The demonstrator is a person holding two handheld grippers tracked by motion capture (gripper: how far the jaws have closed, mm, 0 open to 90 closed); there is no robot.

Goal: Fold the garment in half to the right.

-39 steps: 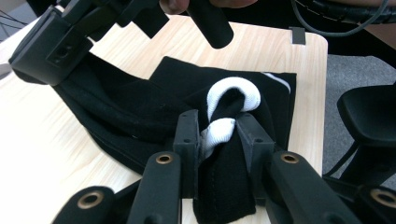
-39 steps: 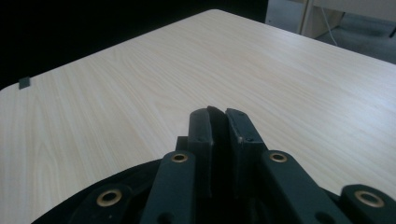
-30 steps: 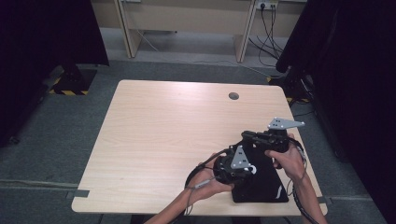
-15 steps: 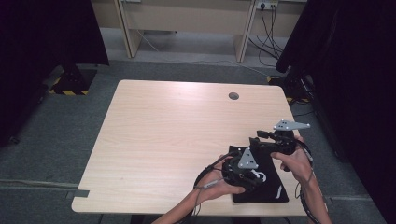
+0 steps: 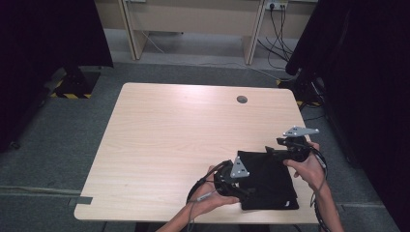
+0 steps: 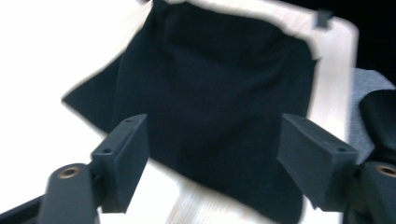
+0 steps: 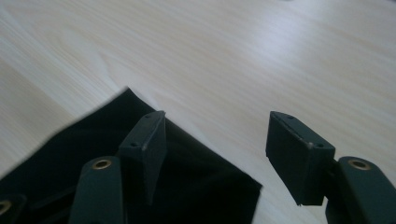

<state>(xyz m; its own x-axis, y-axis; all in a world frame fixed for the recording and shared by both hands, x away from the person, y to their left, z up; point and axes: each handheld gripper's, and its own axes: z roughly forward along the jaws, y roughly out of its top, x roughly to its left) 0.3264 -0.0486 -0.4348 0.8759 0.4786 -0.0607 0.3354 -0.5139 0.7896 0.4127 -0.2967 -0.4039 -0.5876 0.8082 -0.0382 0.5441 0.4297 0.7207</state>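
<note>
Black cloth (image 5: 268, 179) released, lying folded flat at the tabletop's (image 5: 169, 135) near right corner.
Both tools have just been opening: left tool (image 5: 246, 192) and right tool (image 5: 270, 151) now gape empty above it, suggesting this fold is complete.

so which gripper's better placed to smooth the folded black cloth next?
Probably left: left gripper hangs open over the folded black fabric cloth, facing its middle. Right gripper is open at the far edge, facing bare wooden table.
</note>
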